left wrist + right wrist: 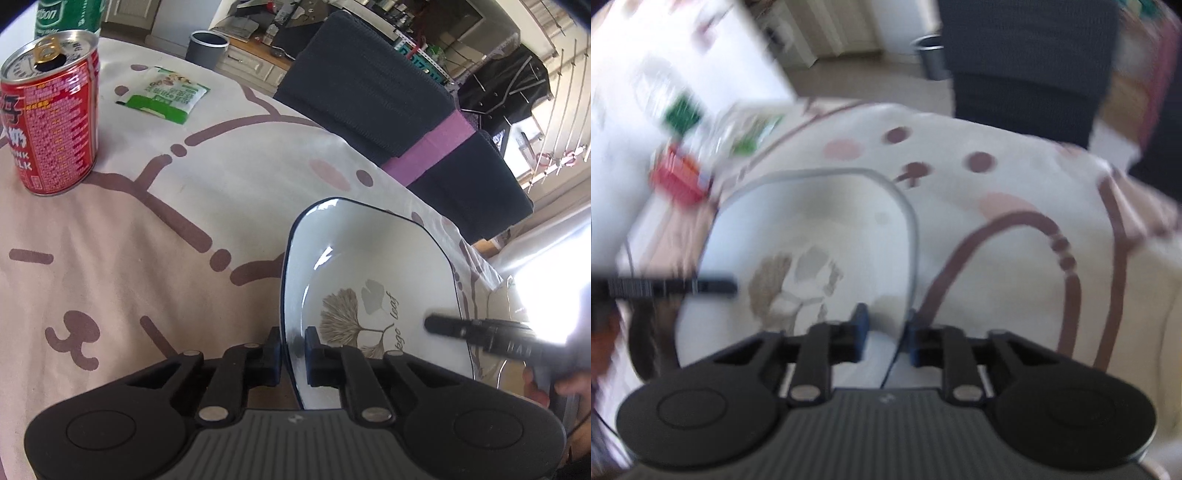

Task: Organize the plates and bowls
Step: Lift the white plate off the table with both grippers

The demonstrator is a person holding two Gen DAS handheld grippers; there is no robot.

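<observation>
Plate sits on the tabletop, red can at 10 o'clock. Left gripper jaws pinch its rim. Right gripper jaws straddle the opposite rim, slightly apart.

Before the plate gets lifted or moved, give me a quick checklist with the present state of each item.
1. Left gripper on the plate rim, one finger each side: ok.
2. Right gripper straddling the opposite rim: ok; whether its pads press, cannot tell, picture blurred.
3. Plate empty: ok.
4. Red can standing well apart from the plate: ok.
5. Green packet clear of the plate: ok.
6. Plate lifted off the tablecloth: cannot tell.
</observation>
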